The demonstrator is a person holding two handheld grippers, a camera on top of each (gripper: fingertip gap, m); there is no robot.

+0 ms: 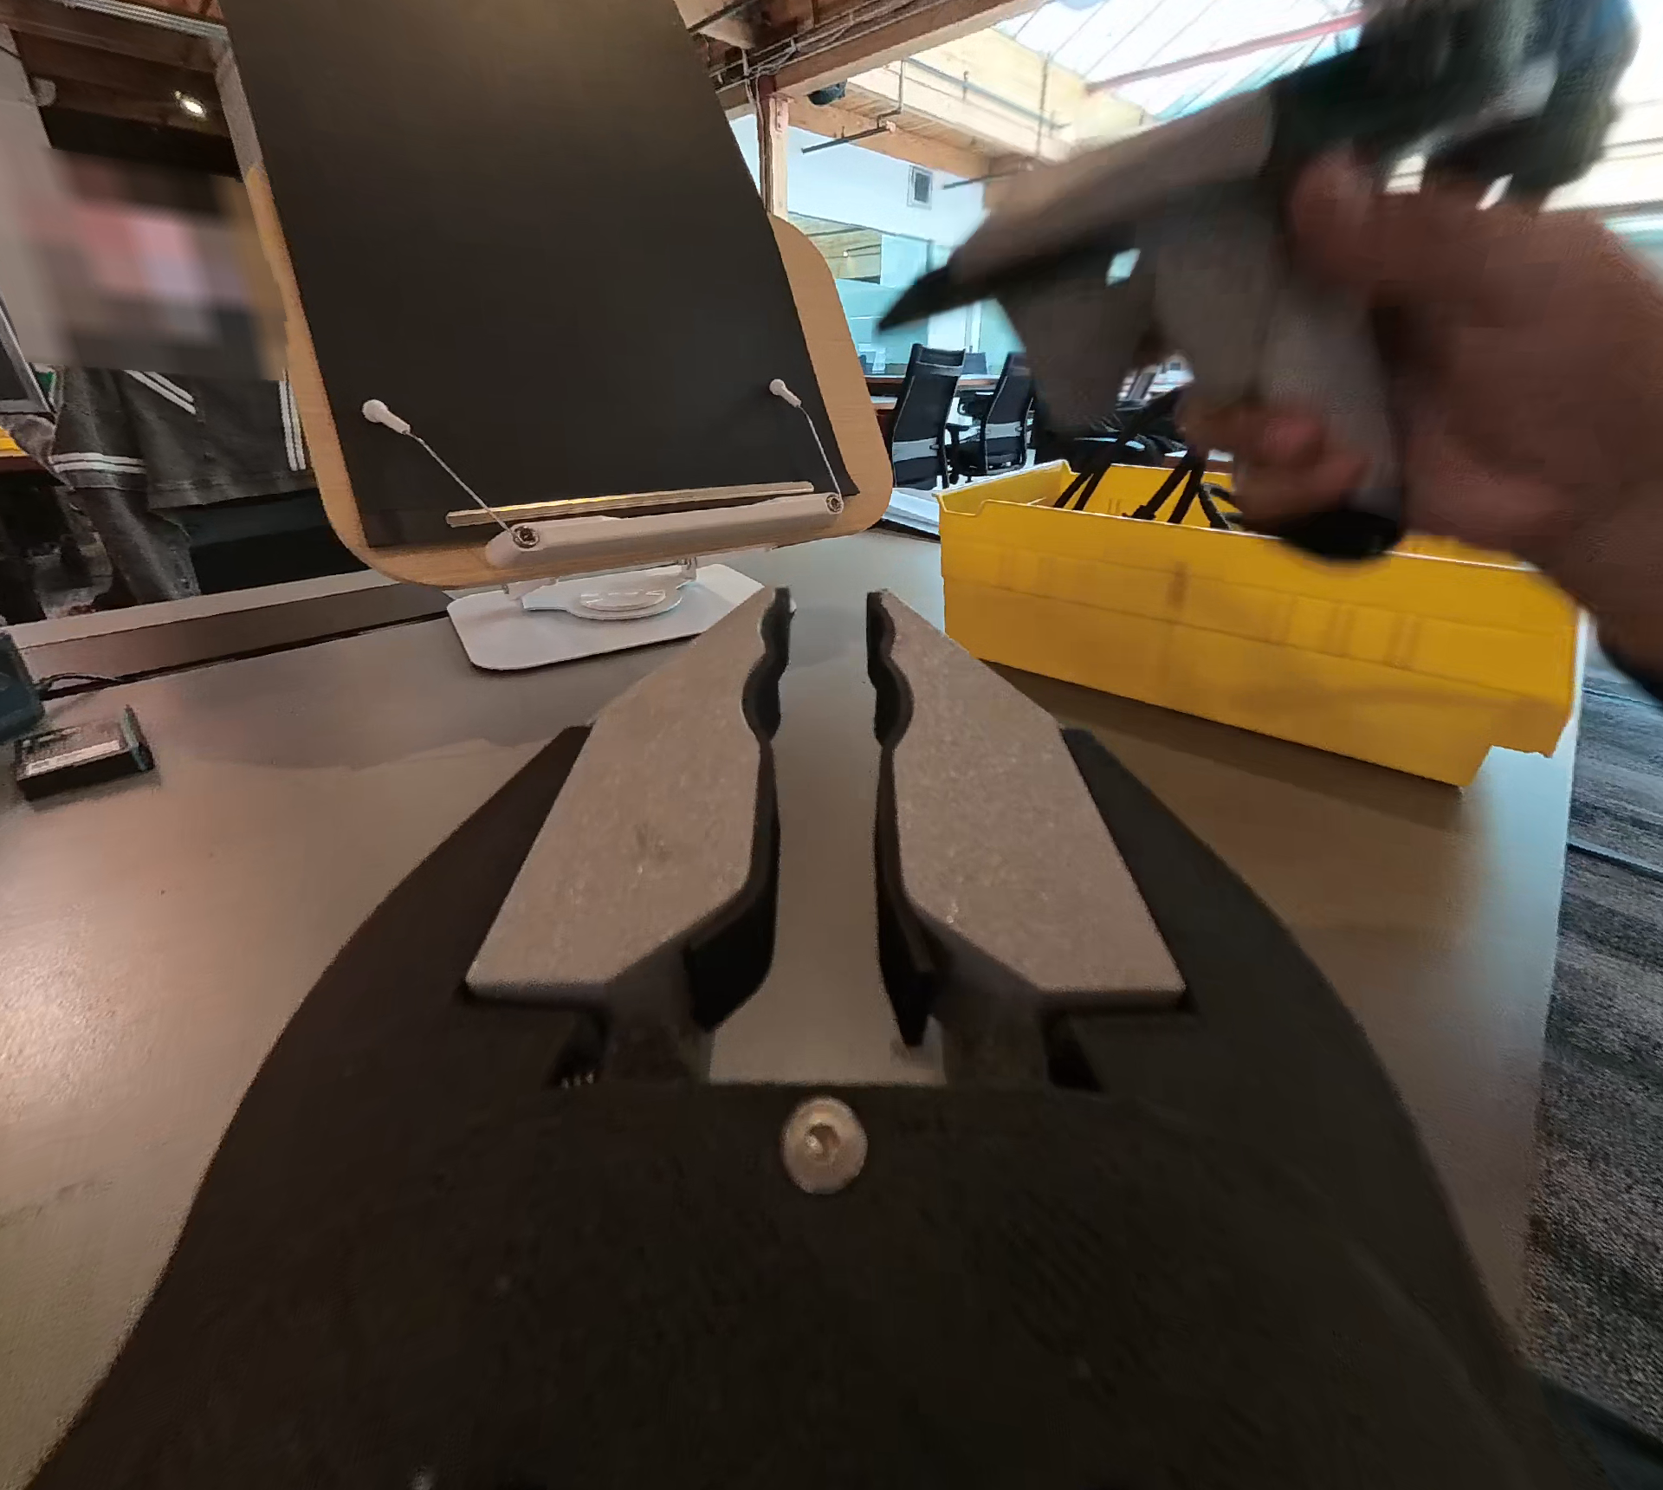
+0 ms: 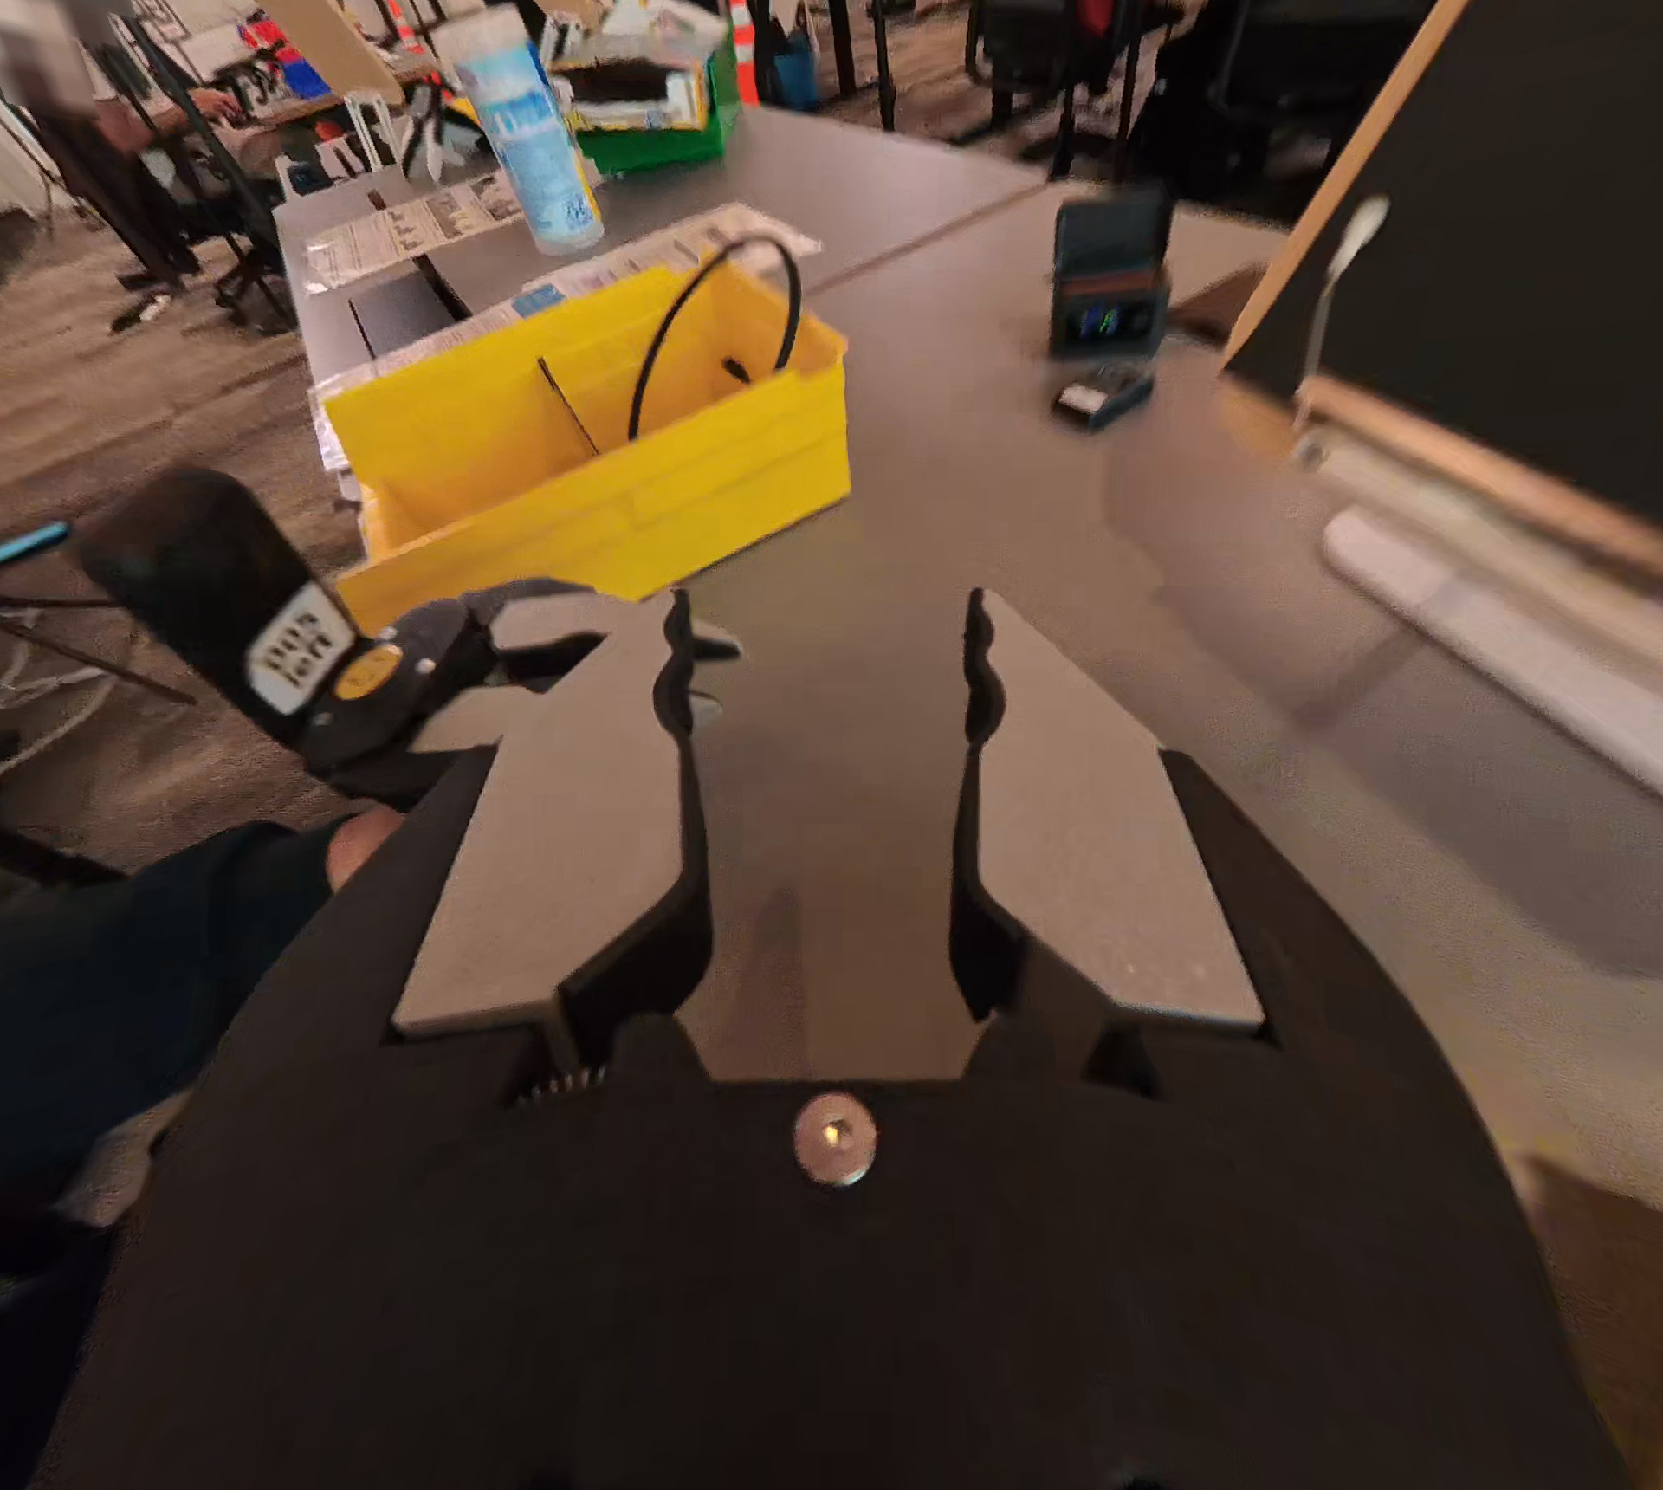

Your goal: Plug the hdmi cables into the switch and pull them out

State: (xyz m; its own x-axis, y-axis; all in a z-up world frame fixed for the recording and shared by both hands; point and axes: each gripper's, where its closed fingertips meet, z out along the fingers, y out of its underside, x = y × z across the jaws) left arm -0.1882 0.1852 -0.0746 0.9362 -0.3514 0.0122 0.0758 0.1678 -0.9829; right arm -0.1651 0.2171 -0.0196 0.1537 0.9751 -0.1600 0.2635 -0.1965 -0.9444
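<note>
At far left of the left wrist view a small black switch point(image 1: 81, 745) lies on the table point(image 1: 270, 862); mid-frame, the left gripper point(image 1: 828, 619) hovers empty, jaws slightly parted. At right, black HDMI cables point(image 1: 1179, 488) sit in the yellow bin point(image 1: 1215, 637). The right gripper point(image 2: 828, 619) is open and blurred; a hasty reach could snag the cable loop.
</note>
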